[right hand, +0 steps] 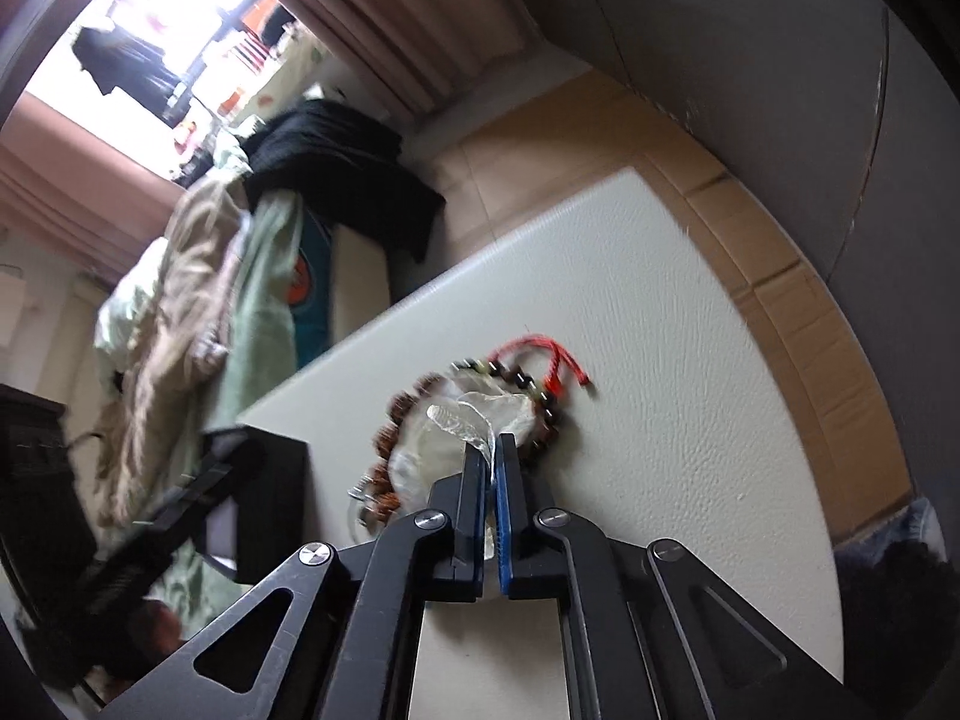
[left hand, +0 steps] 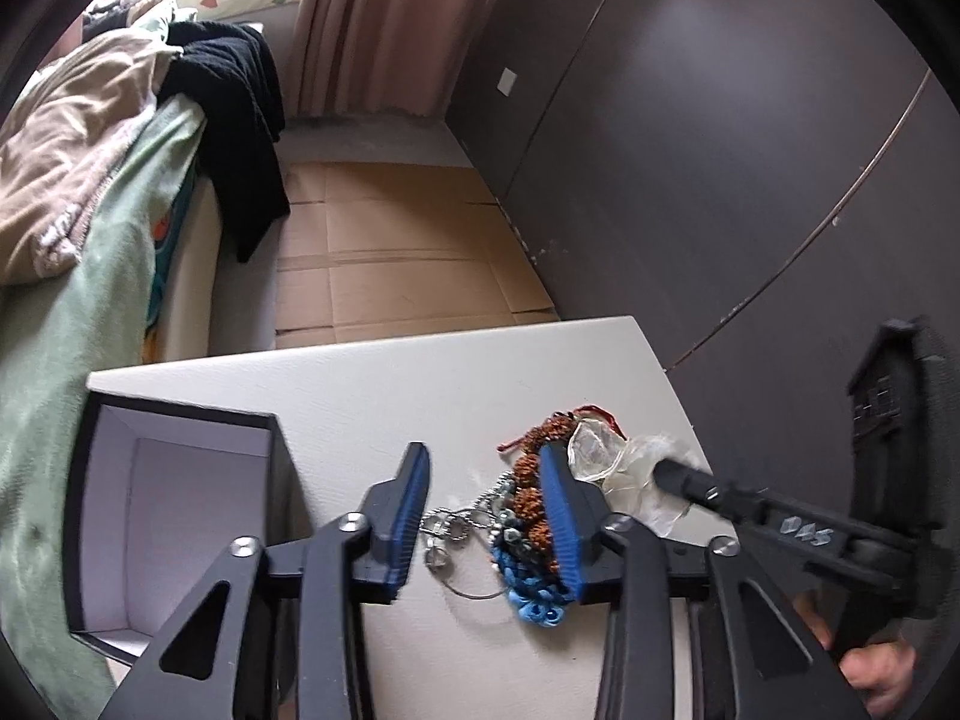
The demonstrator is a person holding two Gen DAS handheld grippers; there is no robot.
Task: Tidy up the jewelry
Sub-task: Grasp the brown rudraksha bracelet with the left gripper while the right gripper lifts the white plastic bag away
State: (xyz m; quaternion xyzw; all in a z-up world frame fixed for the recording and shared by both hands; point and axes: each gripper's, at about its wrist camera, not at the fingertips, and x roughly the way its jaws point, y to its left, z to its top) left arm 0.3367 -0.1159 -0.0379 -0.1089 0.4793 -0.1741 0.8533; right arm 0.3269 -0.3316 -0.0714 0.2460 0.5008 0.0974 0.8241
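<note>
A heap of jewelry lies on the white table (left hand: 360,396): a silver chain (left hand: 447,525), brown seed beads (left hand: 528,480), blue beads (left hand: 531,591) and a red cord (left hand: 600,411). My left gripper (left hand: 485,450) stands open over the heap, the chain and beads between its blue pads, the right pad against the brown beads. My right gripper (right hand: 491,443) is shut on a clear plastic bag (right hand: 474,414) that lies on the dark-bead bracelet with the red cord (right hand: 540,354). In the left wrist view the right gripper (left hand: 663,471) reaches into the bag (left hand: 606,462) from the right.
An open black box with a white inside (left hand: 180,480) stands on the table's left end, close to my left gripper. Beyond the table are a bed with a green blanket (left hand: 102,276) and clothes, cardboard on the floor (left hand: 390,252) and a dark wardrobe (left hand: 720,150) on the right.
</note>
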